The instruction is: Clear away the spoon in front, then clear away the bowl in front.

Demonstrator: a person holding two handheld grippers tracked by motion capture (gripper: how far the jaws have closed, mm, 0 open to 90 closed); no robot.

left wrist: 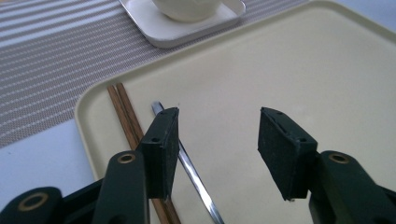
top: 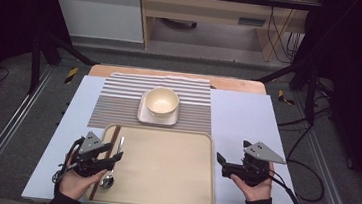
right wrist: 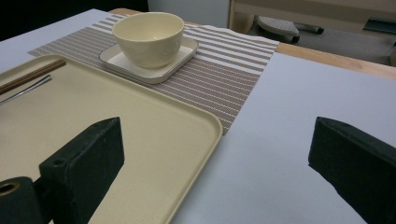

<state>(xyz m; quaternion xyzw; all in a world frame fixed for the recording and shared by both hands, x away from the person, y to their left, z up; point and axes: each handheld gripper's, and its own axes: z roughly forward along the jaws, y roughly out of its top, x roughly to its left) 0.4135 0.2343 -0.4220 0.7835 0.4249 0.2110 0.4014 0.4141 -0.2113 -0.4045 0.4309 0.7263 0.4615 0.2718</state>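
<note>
A cream tray (top: 163, 165) lies at the near middle of the table. Along its left edge rest brown chopsticks (top: 114, 136) and a metal spoon (top: 107, 181). My left gripper (top: 115, 157) hovers over them, open, and nothing sits between its jaws. In the left gripper view the spoon handle (left wrist: 194, 175) and chopsticks (left wrist: 122, 105) lie below the left jaw, with the gripper (left wrist: 217, 140) above the tray (left wrist: 280, 84). My right gripper (top: 222, 165) stands wide open on the table, right of the tray; its jaws (right wrist: 217, 154) are empty.
A cream bowl (top: 162, 101) sits on a square plate (top: 143, 114) on a striped placemat (top: 113, 103) behind the tray. The bowl (right wrist: 148, 37) looks empty. A pale blue cover (top: 247, 118) spreads over the table.
</note>
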